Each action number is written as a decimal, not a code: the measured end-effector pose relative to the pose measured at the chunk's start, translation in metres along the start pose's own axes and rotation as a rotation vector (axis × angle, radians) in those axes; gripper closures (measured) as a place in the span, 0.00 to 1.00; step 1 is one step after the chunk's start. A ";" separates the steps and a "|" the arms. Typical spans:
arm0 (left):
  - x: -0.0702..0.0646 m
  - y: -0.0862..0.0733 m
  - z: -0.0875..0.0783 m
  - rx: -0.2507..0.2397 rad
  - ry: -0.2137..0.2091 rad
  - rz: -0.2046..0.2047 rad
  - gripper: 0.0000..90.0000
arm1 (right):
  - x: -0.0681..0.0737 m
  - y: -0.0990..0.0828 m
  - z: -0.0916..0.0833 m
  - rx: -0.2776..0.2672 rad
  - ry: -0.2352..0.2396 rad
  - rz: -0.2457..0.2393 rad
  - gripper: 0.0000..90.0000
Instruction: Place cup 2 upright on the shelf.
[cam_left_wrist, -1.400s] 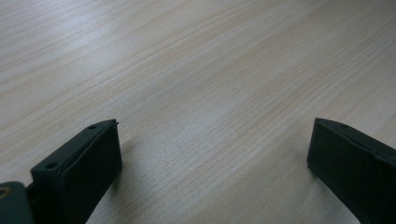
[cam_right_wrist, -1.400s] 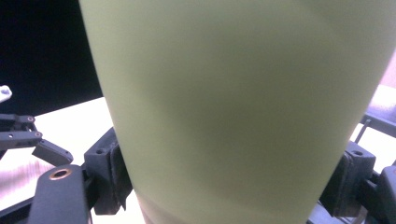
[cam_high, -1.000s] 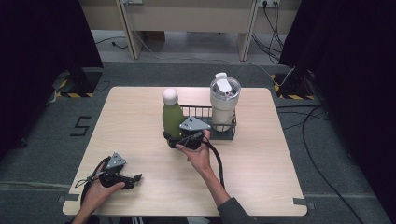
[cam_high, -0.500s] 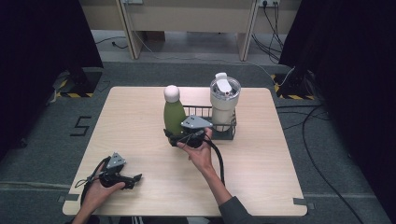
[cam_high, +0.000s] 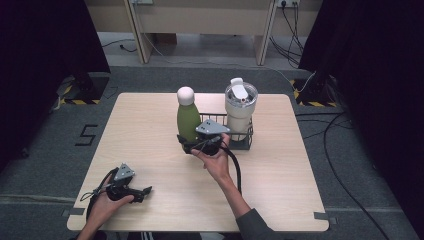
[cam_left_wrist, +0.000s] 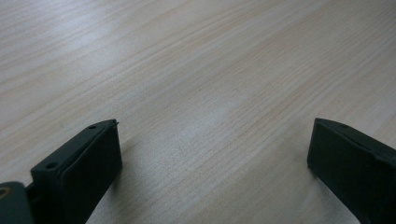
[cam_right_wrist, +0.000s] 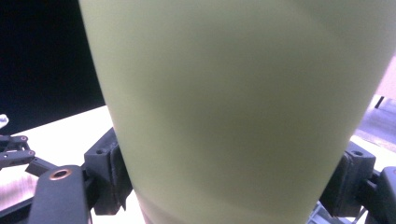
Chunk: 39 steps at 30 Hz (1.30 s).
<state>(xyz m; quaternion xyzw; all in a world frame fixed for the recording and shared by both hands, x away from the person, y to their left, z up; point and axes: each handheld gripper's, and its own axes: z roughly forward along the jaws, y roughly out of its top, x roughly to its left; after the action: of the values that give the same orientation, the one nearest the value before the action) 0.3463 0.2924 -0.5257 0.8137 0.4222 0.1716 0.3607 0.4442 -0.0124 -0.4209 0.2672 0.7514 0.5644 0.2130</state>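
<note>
The left gripper (cam_high: 131, 189) is rested on the pale wooden table (cam_high: 150, 135) near its front left corner, held low in the person's left hand (cam_high: 102, 207); in the left gripper view its 2 black jaws are spread wide over bare wood, with nothing between them. No change is seen there across the last second.

Further in, near the middle of the table, the right gripper (cam_high: 192, 145) is closed around the lower body of the tall olive-green metal bottle with a white rounded cap (cam_high: 187, 117). In the right gripper view the green wall (cam_right_wrist: 233, 102) is pressed between the 2 jaws, 1 on each side.

Compared with 1 second ago, the bottle is kept upright and has been shifted only slightly, while the grip has stayed closed. It is judged that the bottle is held firmly and is being carried or steadied just beside the black wire basket (cam_high: 246, 145).

Farthest back, the cream insulated tumbler with a clear lid and white flip tab (cam_high: 240, 107) is stood inside that basket, just to the right of the bottle. The bottle itself is outside the basket, at its left edge.
</note>
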 end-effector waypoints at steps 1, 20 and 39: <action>0.000 0.000 0.000 0.000 0.000 0.000 0.02 | -0.002 0.003 -0.002 0.005 -0.011 -0.008 0.23; 0.000 0.000 0.000 0.001 0.000 0.001 0.02 | -0.023 0.036 -0.006 -0.007 -0.106 0.001 0.23; 0.000 0.000 0.000 -0.002 0.000 -0.001 0.02 | -0.040 0.035 0.017 -0.011 -0.237 0.020 0.23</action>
<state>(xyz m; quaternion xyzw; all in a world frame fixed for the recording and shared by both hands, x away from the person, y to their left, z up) 0.3463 0.2923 -0.5258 0.8131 0.4225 0.1719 0.3616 0.4909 -0.0177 -0.3908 0.3384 0.7153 0.5348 0.2963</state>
